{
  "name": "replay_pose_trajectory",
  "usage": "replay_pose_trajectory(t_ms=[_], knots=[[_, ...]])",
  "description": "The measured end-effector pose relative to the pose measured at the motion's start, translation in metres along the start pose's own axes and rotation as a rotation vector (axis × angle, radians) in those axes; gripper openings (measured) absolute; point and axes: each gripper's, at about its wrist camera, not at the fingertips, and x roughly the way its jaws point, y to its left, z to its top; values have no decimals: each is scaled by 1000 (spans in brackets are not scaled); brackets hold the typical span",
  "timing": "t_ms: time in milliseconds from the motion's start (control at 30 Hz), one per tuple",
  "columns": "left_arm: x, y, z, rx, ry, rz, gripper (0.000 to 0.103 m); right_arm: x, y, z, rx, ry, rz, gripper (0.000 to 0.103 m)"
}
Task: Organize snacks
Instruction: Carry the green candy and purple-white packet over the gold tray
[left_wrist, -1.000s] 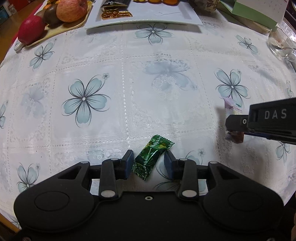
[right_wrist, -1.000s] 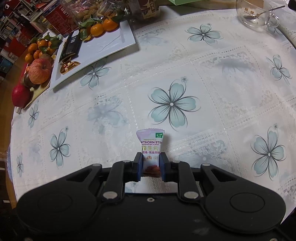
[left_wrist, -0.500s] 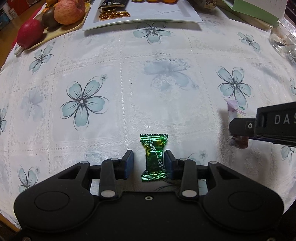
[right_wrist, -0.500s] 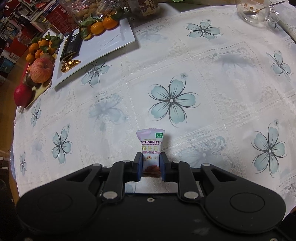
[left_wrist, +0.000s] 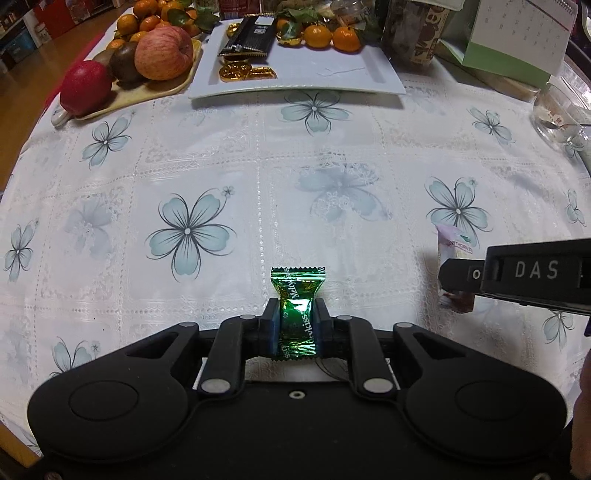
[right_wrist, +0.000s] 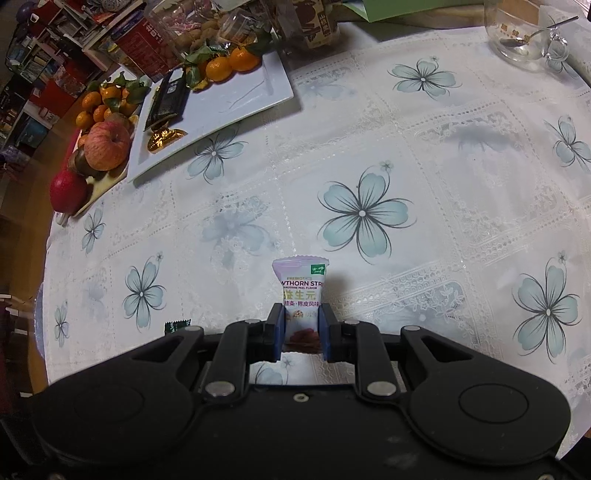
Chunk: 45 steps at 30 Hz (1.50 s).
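Your left gripper (left_wrist: 295, 325) has just been closing, and its blue pads now press on the middle of the green candy (left_wrist: 297, 312), which a second ago lay loose and slanted between open jaws; the candy now stands lengthwise along the fingers, its crimped far end poking out ahead of the tips. That means you hold a snack in each hand: your right gripper (right_wrist: 302, 332) is clamped, as before, on the lower part of the pale purple hawthorn packet (right_wrist: 303, 295), whose printed top sticks up past the pads. Both pickups look done, so the carry is likely next. The white tray (left_wrist: 354, 74), with a dark packet and gold sweets at its left end, sits at the far side of the flowered tablecloth (left_wrist: 258, 184), well apart from both grippers.
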Motion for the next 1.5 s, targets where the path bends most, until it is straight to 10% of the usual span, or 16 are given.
replay_pose_trajectory(t_ms=[600,1000,1500], knots=[[-91,3,-87,-12,-158,92,24,-98,0,-94,-126,-301,106,22],[-133,-30,-185,20,-93,79,24,-150,-43,-231,-92,-318,144,22],[-152,-43,-239,-34,-93,66,24,-157,-75,-302,-86,-395,124,22]])
